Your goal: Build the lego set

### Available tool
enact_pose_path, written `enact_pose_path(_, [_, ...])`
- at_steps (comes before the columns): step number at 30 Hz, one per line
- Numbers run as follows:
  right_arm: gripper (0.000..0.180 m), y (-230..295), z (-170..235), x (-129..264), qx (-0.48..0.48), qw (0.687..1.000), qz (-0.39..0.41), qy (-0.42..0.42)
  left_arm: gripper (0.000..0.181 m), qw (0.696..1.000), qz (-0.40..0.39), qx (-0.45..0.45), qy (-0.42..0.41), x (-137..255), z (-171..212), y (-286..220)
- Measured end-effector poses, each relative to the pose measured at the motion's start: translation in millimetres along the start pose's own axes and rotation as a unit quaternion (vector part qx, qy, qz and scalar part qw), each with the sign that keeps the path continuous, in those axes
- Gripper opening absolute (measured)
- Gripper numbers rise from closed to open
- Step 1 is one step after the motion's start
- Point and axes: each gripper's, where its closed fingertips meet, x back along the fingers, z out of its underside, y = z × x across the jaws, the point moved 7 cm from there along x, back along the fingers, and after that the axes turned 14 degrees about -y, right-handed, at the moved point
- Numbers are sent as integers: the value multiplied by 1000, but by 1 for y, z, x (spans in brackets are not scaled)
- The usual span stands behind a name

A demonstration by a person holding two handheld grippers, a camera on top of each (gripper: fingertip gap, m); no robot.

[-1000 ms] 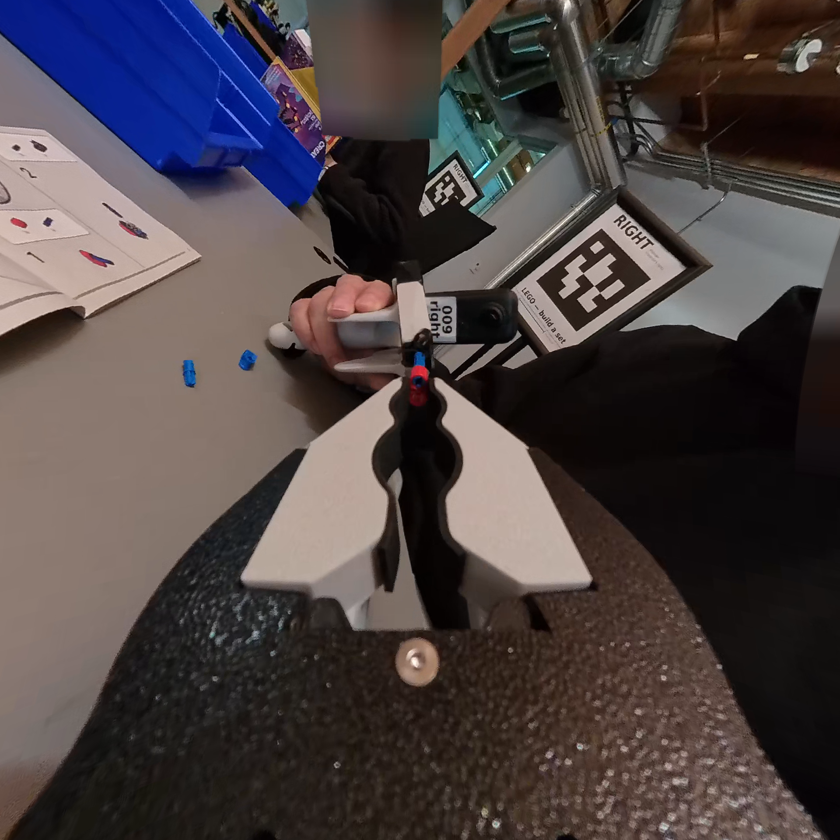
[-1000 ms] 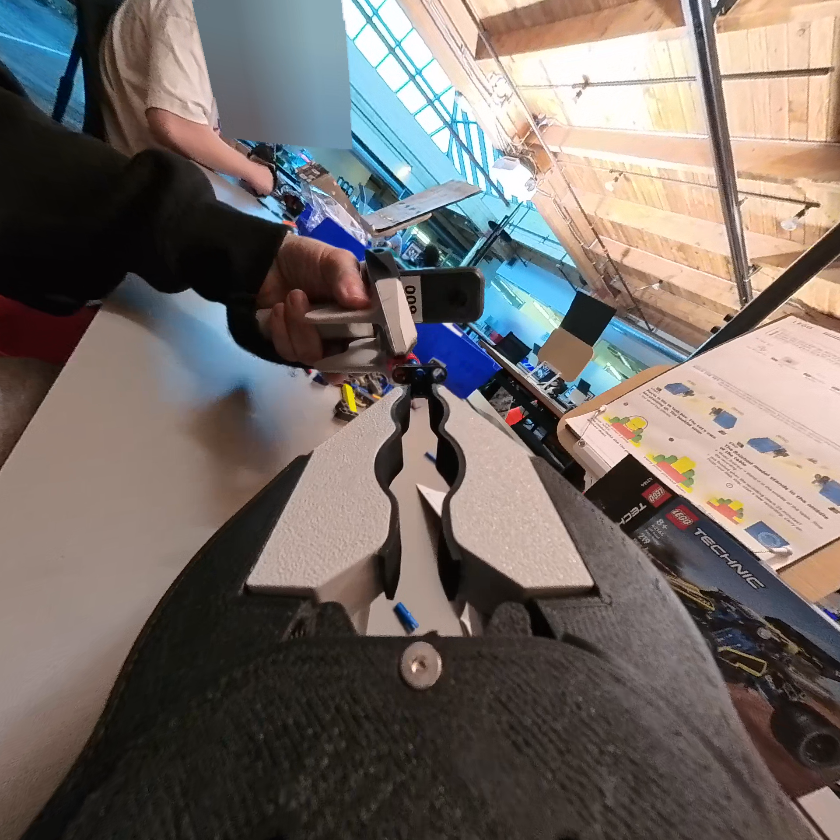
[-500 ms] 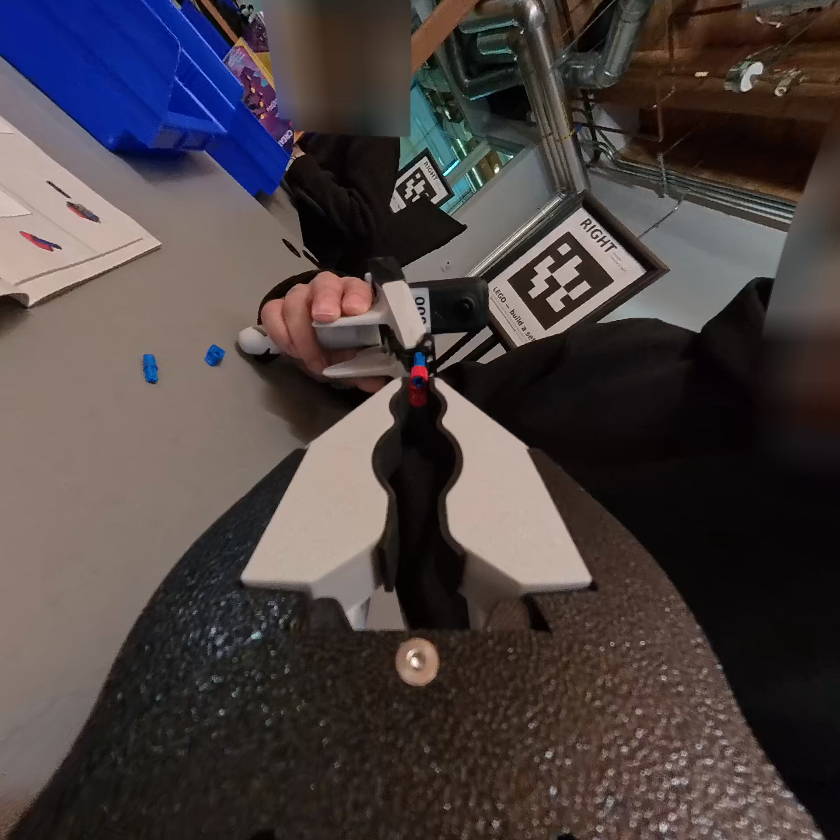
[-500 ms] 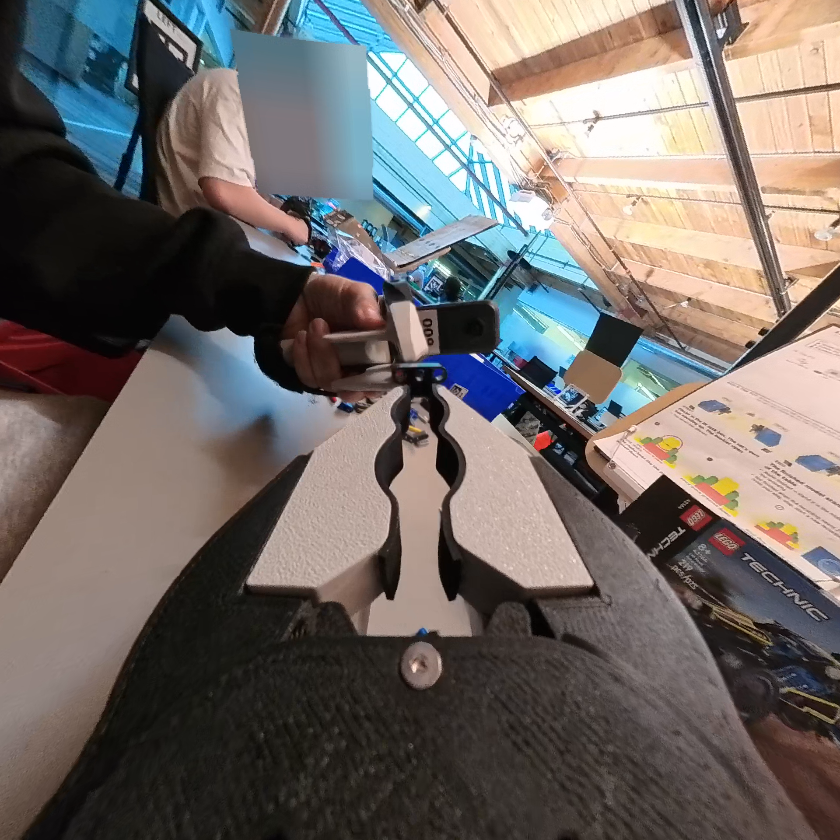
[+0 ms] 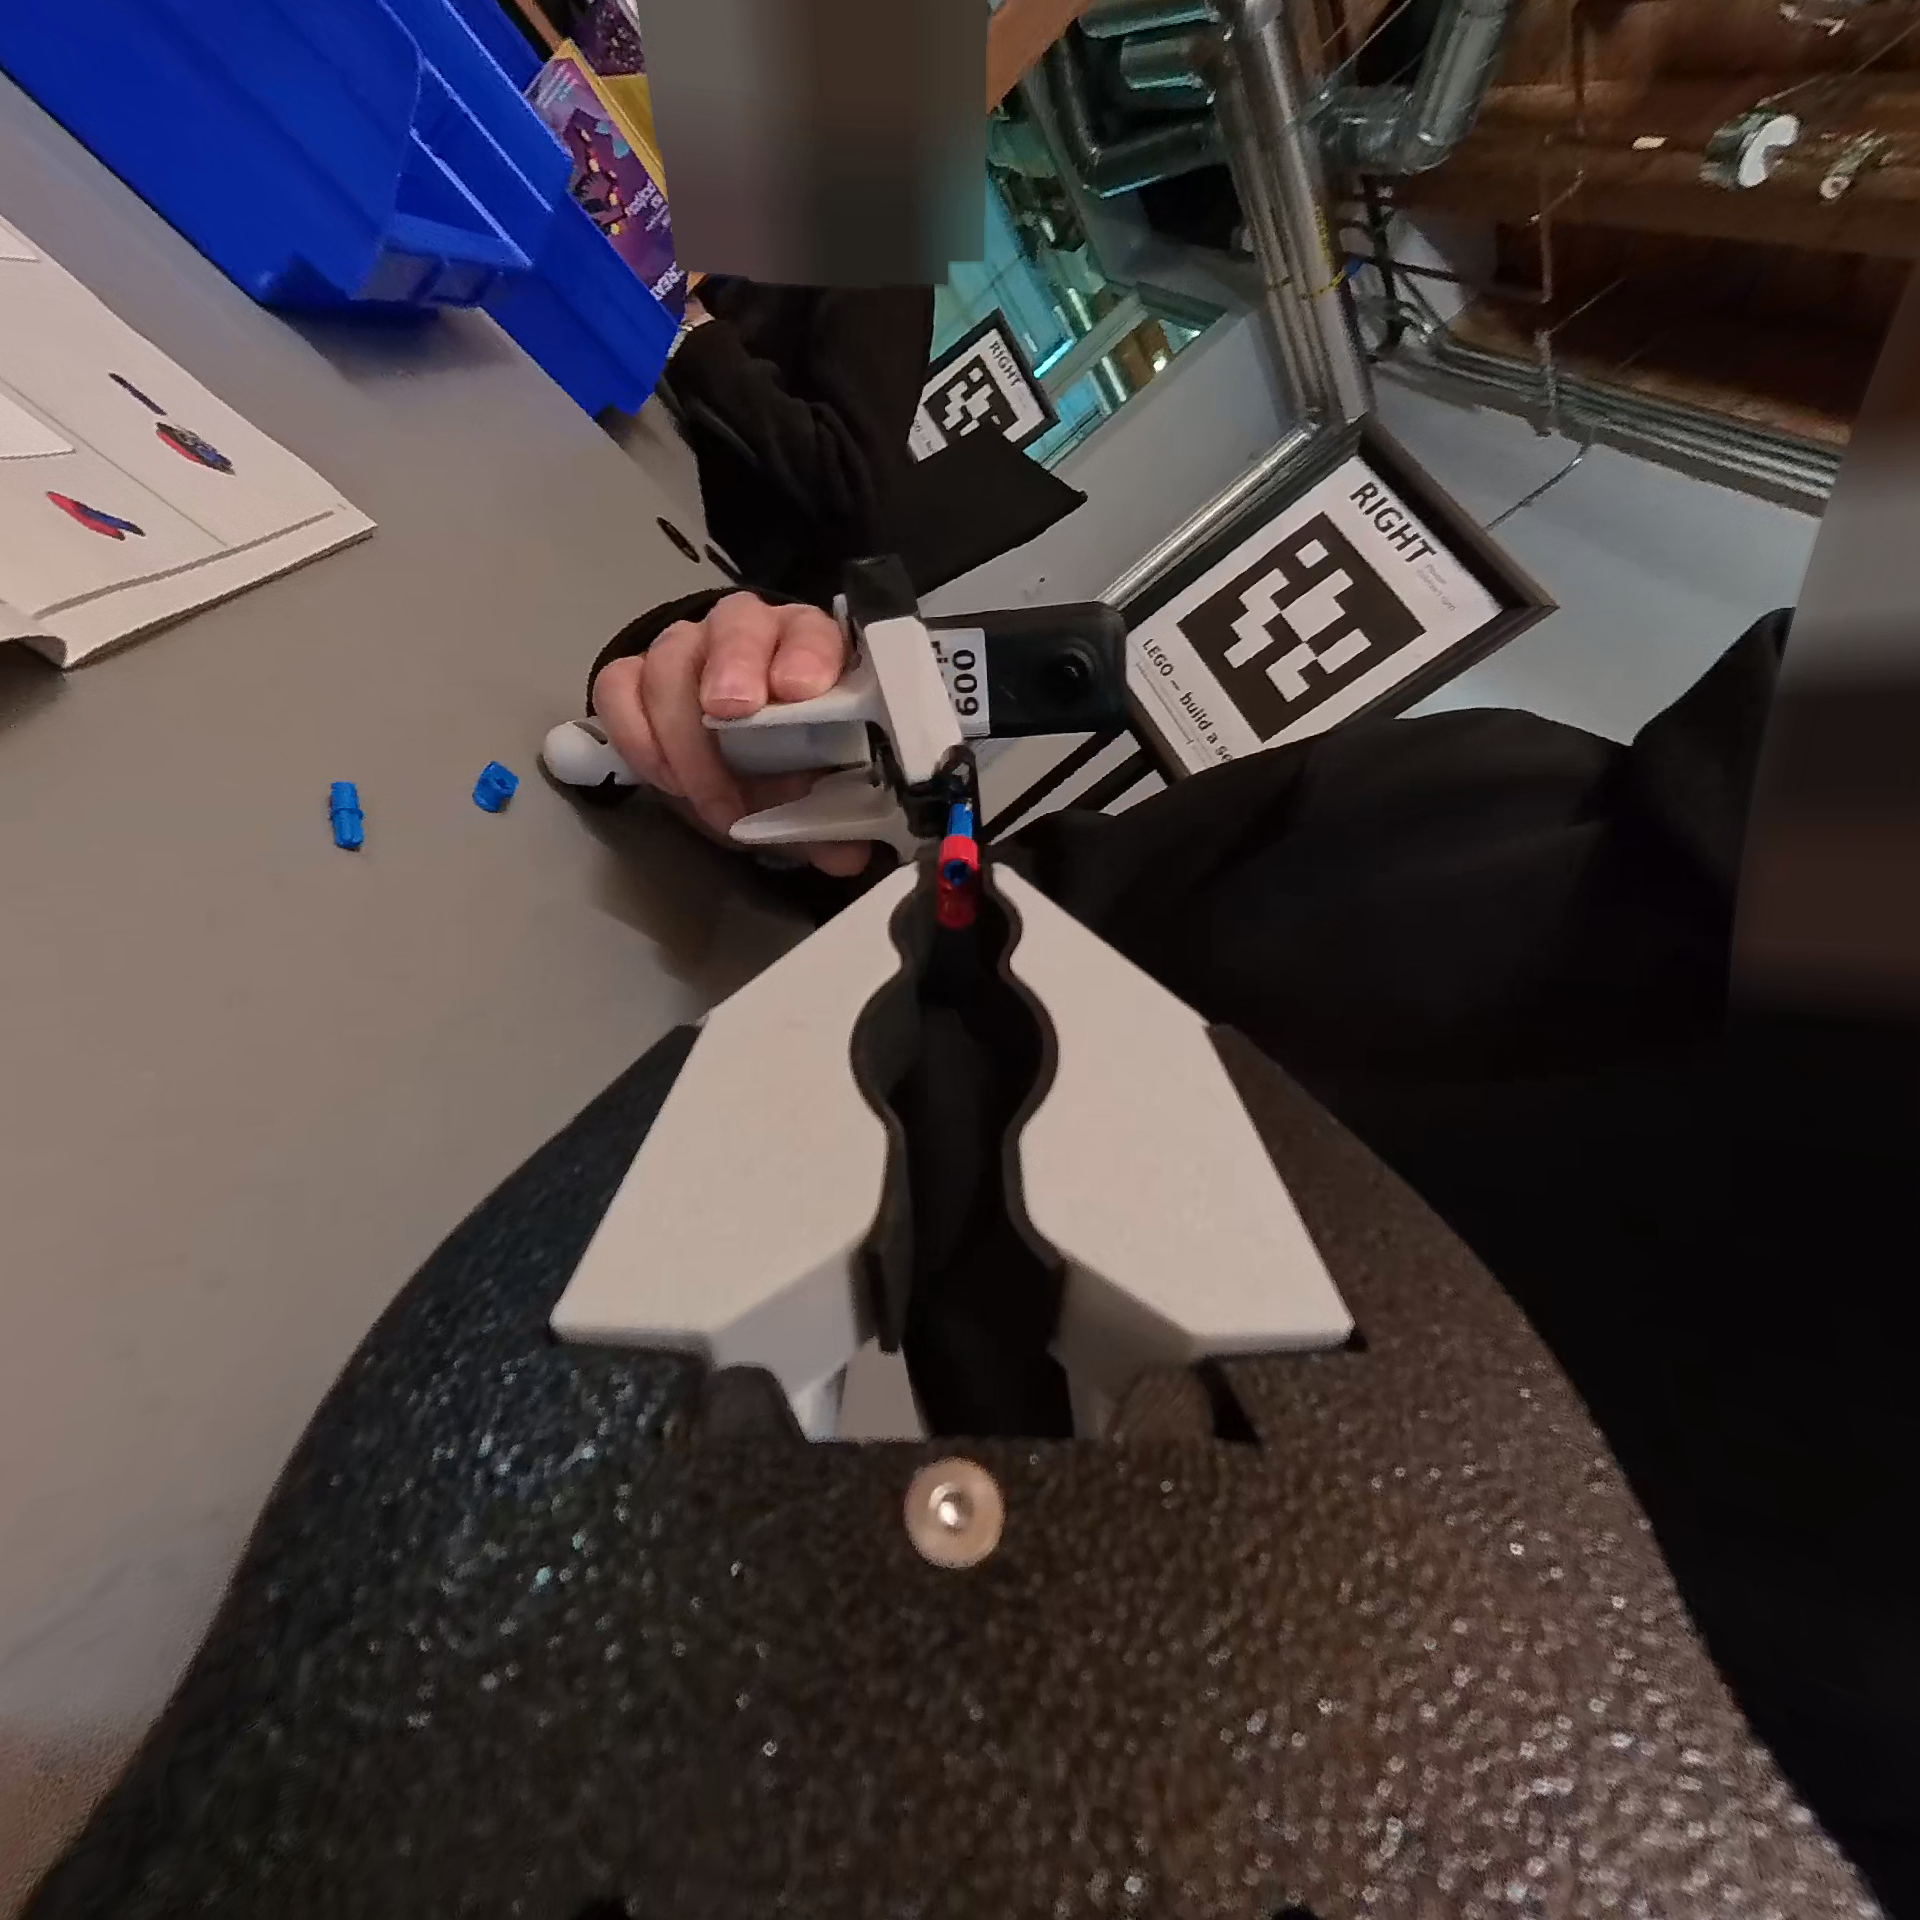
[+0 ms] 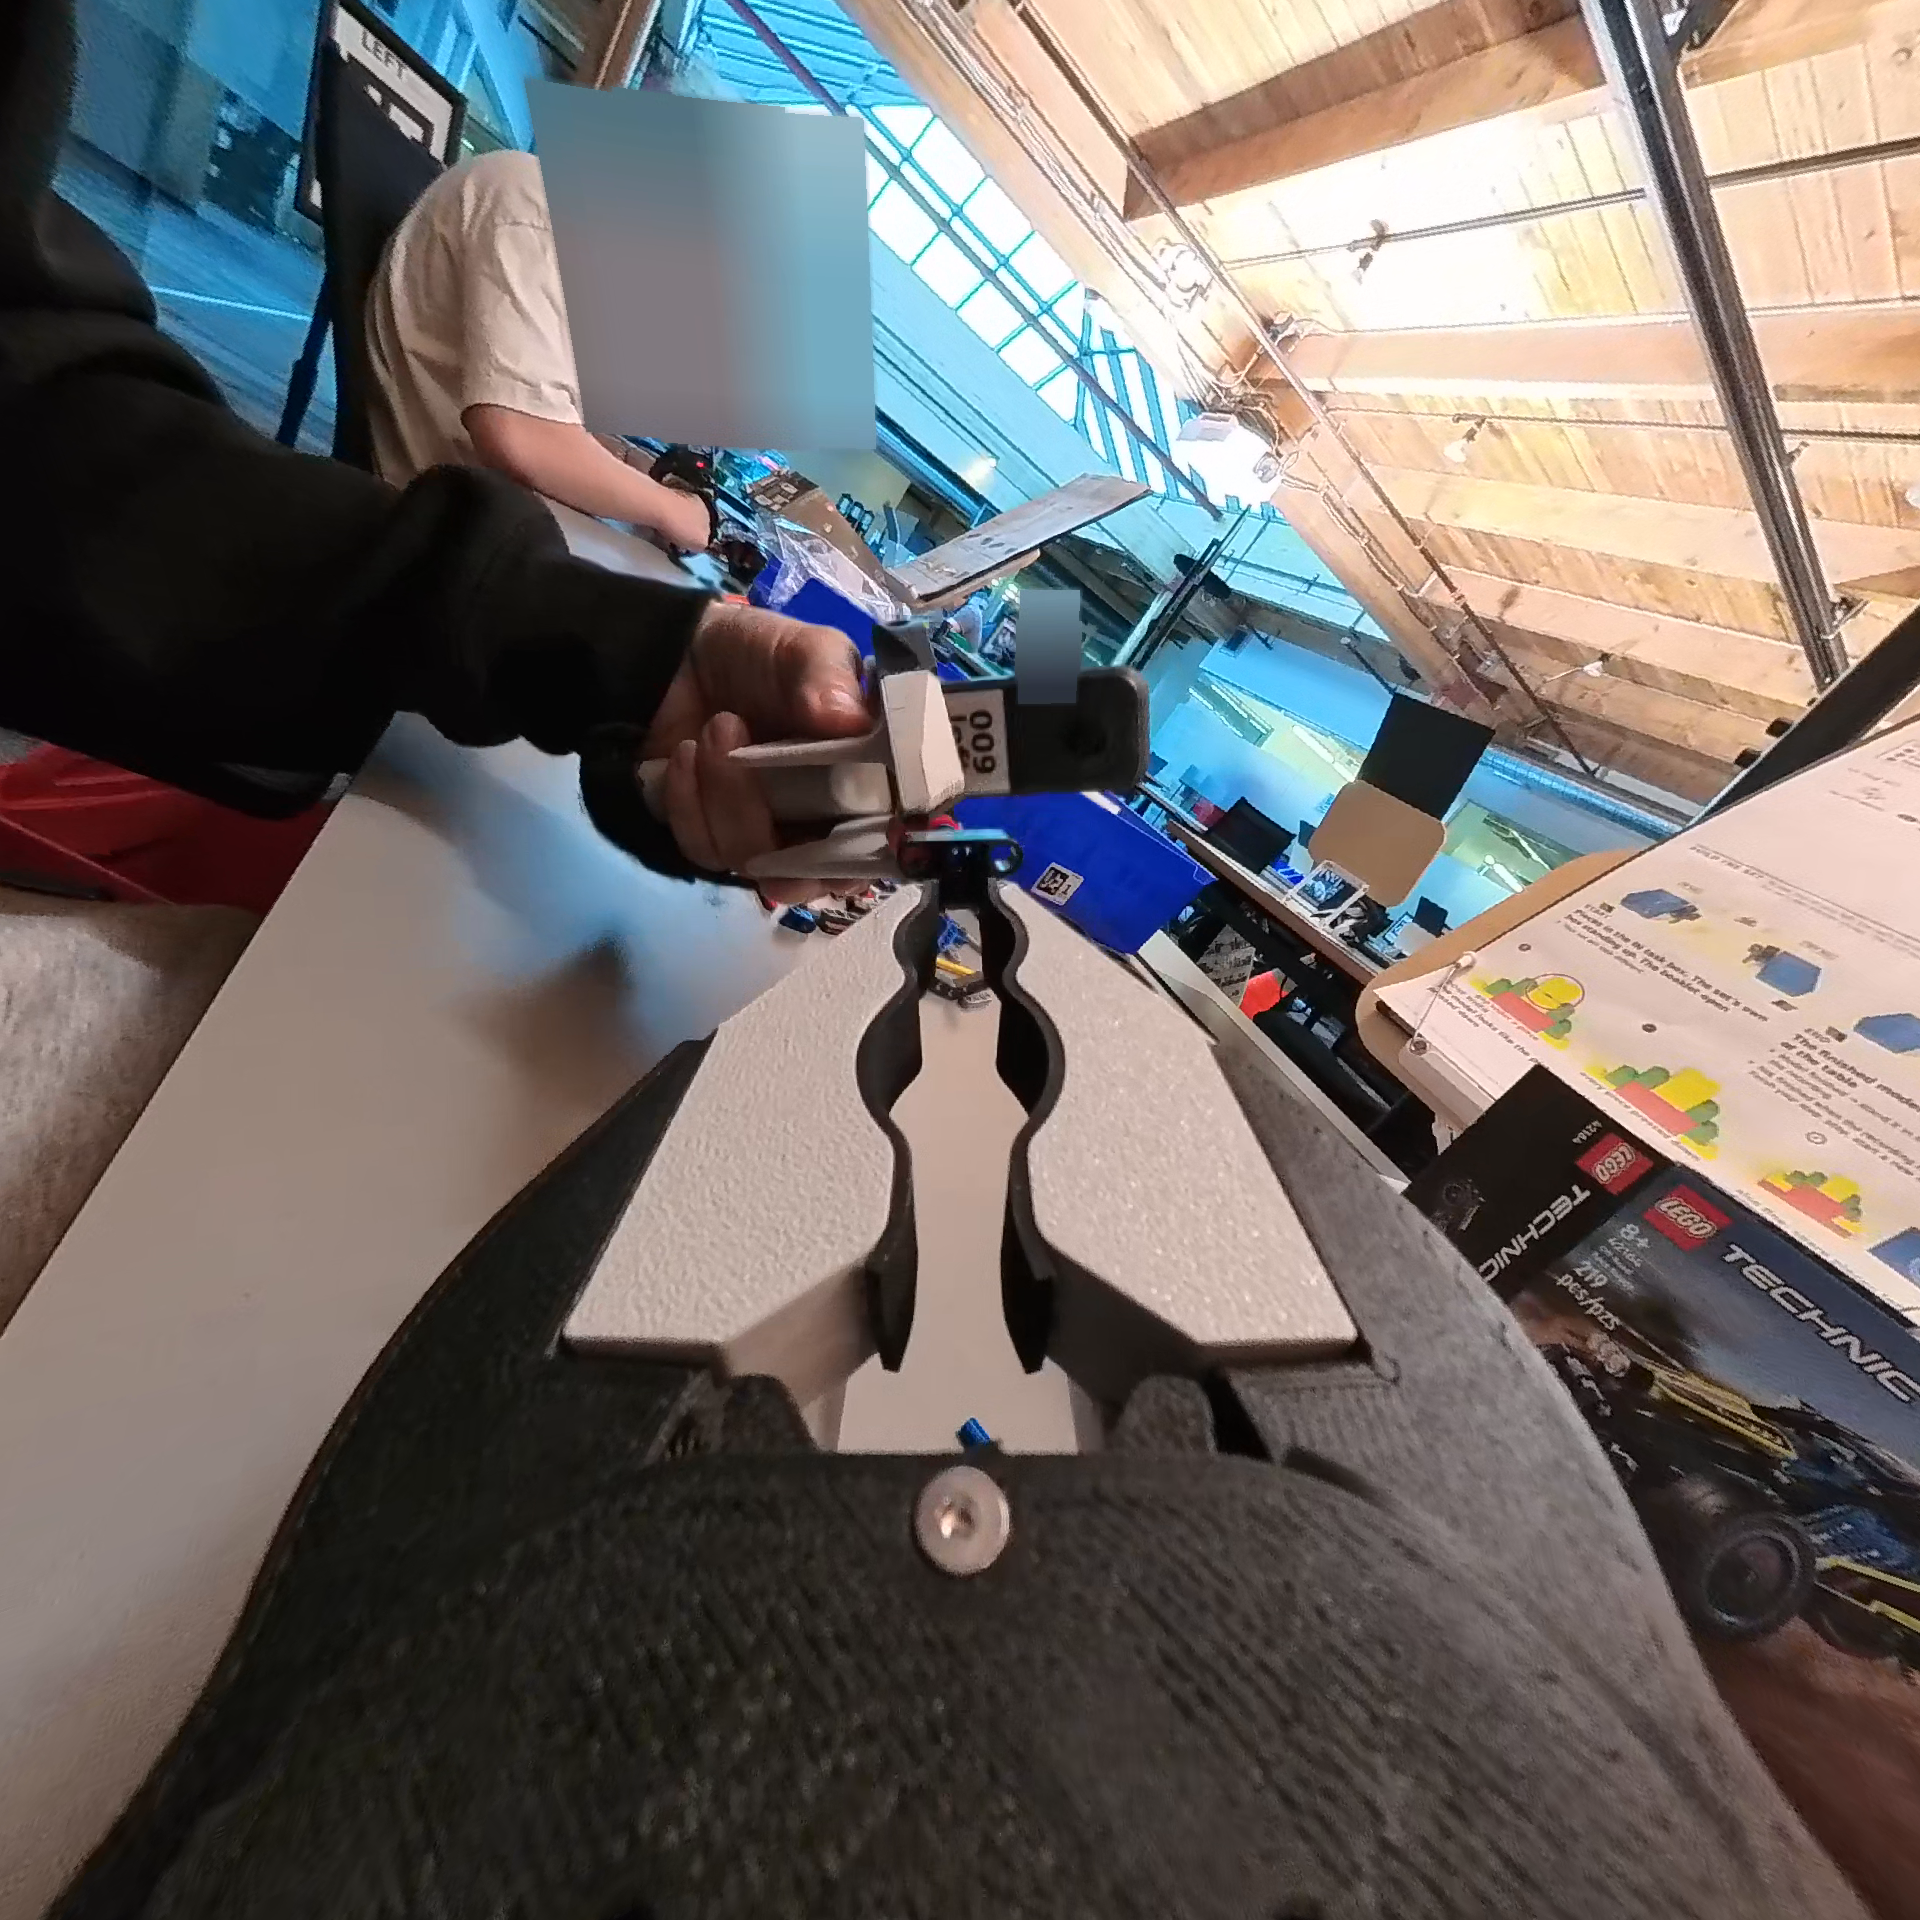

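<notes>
In the left wrist view my left gripper (image 5: 954, 896) is shut on a small red connector (image 5: 956, 883) with a blue pin (image 5: 961, 821) sticking out of its far end. The pin's tip meets a black piece (image 5: 938, 787) held by my right gripper (image 5: 914, 821), just beyond. In the right wrist view my right gripper (image 6: 958, 914) is shut on that short black beam (image 6: 961, 854), which lies crosswise at the fingertips. The left gripper (image 6: 904, 847) faces it tip to tip, held by a hand in a black sleeve. Both are raised above the grey table (image 5: 260, 1039).
Two loose blue pins (image 5: 346, 816) (image 5: 495, 785) lie on the table left of the hand. An open instruction booklet (image 5: 156, 499) and blue bins (image 5: 312, 135) are at the far left. The set's box (image 6: 1714, 1351) and a clipboard sheet (image 6: 1714, 987) stand at the right. My left and right fingertips are right by each other.
Both grippers stay tip to tip with their pieces. The left view has swung slightly away from the booklet. The right view has tilted up, so less table shows between its fingers.
</notes>
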Motion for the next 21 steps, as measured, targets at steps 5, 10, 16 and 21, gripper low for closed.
enact_pose_path(5, [6, 1, 3, 0, 10, 1000, -7, 16, 5, 999, -39, -28, 18, 0, 0, -3])
enact_pose_path(10, [6, 1, 6, 1, 18, 999, -9, 33, 5, 990, -97, -93, 38, -1, -3, -8])
enact_pose_path(16, [6, 3, 9, -1, 35, 998, -16, 52, 5, 975, -162, -136, 70, -1, -3, -15])
enact_pose_path(21, [6, 5, 14, -1, 48, 996, -24, 75, 5, 966, -177, -168, 88, 0, -1, -12])
